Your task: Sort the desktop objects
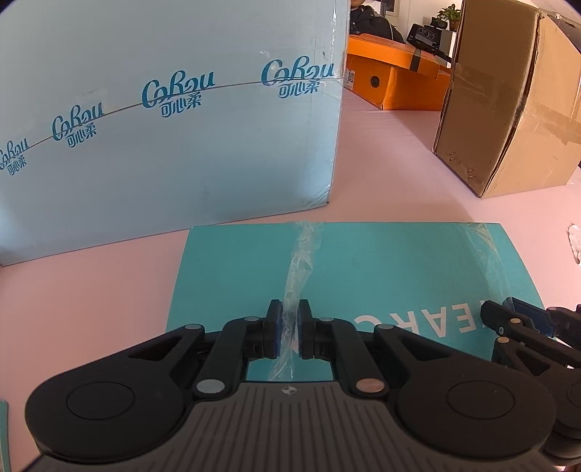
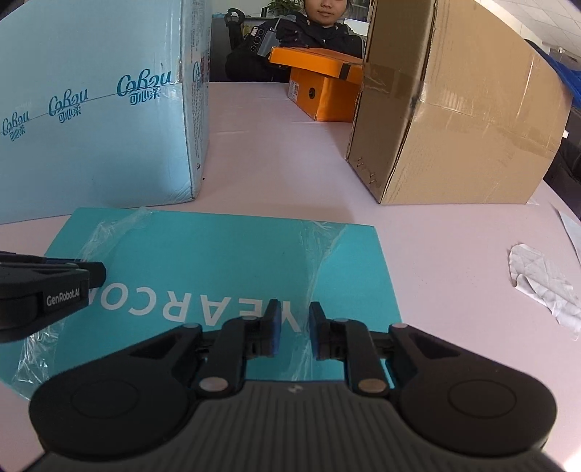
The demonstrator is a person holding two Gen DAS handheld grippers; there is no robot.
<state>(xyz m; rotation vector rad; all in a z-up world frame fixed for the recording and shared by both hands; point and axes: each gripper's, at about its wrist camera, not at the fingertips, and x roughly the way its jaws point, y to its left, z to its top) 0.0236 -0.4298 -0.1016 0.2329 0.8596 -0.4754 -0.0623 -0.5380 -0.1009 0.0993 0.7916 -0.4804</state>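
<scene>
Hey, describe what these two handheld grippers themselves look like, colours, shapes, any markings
Both the left gripper and right gripper are matte black linkage arms with silver and copper pivot pins, blue finger pads, two round black discs, and a grey ribbed body. White "GenRobot.AI" lettering marks the left one's side in the right wrist view. No cables or sleeves show.

A pale pink table (image 2: 276,174) carries the scene. A large light-blue cardboard carton (image 1: 163,119) printed with teal script logos stands at the back left, its lower front edge resting on the table. A big brown corrugated cardboard box (image 2: 454,119) sealed with clear tape stands well apart from it at the back right. Between and behind them sits an orange cardboard box (image 2: 323,87) with a round hole in its side. Beyond the table's far edge sits a person in dark clothing (image 2: 319,32). Green potted plants (image 1: 448,14) show in the far background.
</scene>
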